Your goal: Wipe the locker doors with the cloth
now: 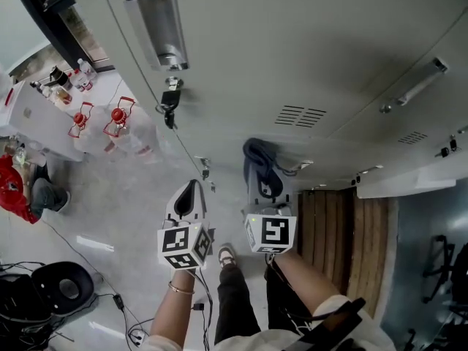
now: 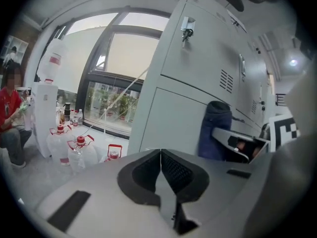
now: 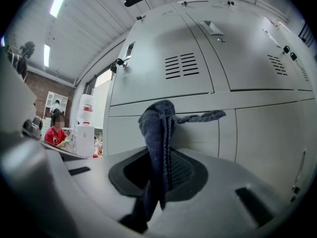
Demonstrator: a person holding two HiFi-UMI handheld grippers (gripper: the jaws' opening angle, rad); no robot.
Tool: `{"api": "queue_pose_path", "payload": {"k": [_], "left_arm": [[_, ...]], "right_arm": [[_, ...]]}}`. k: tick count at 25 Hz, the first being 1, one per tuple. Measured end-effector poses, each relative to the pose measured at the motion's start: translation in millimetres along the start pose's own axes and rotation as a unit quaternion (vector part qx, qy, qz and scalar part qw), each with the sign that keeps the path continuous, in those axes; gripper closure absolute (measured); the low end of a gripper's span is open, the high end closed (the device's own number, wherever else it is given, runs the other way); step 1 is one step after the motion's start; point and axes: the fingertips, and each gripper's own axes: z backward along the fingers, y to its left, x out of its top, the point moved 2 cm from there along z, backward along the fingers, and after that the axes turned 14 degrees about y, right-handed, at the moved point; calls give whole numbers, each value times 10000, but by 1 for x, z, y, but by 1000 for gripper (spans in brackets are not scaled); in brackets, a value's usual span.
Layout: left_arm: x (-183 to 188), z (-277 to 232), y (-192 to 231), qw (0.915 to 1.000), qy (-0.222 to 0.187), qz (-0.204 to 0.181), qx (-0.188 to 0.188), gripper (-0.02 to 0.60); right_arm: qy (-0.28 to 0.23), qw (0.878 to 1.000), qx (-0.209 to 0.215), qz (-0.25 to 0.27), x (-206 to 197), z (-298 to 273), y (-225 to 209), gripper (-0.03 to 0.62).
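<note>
**Right gripper clamps cloth at the lockers – left one empty**

At far left a seated person point(image 1: 13, 187) in red sits by a white counter. Nearer in, clear water jugs point(image 1: 117, 126) with red caps stand on the floor beside the lockers' end.

The left gripper point(image 2: 159, 155) has its jaws pressed together with nothing between them. In the head view it sits just left of the right one, tip towards the lockers but off the metal. Above it a key point(image 1: 170, 102) hangs in a door lock under a bright handle point(image 1: 157, 22).

The right gripper point(image 1: 267, 190) is closed on the cloth point(image 3: 156, 133), a dark blue bunch pinched between the jaws. The cloth sticks up past the tips, and one twisted strand trails off to the right. It lies against the grey locker doors point(image 3: 163, 83) at the seam between an upper and a lower door – how hard it presses cannot be told. A vent point(image 3: 179, 66) is cut into the door above it.

Further right come more doors with handles, then a wood panel point(image 1: 344, 240) low down.
</note>
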Motion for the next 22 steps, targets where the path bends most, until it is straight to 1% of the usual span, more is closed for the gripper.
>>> {"api": "queue_pose_path", "payload": {"k": [3, 9, 19, 22], "left_arm": [[-6, -11, -15, 9999, 23, -101, -71, 572], [-12, -29, -54, 9992, 236, -191, -268, 572], [-20, -53, -119, 9969, 375, -411, -560, 572], [-22, -61, -140, 9958, 433, -471, -651, 572]], "right_arm": [[2, 10000, -53, -49, -5, 5, -16, 545], [-37, 9997, -225, -131, -15, 16, -52, 544], [-98, 9979, -547, -322, -21, 39, -116, 543], [-119, 9974, -649, -305, -25, 47, -137, 543]]}}
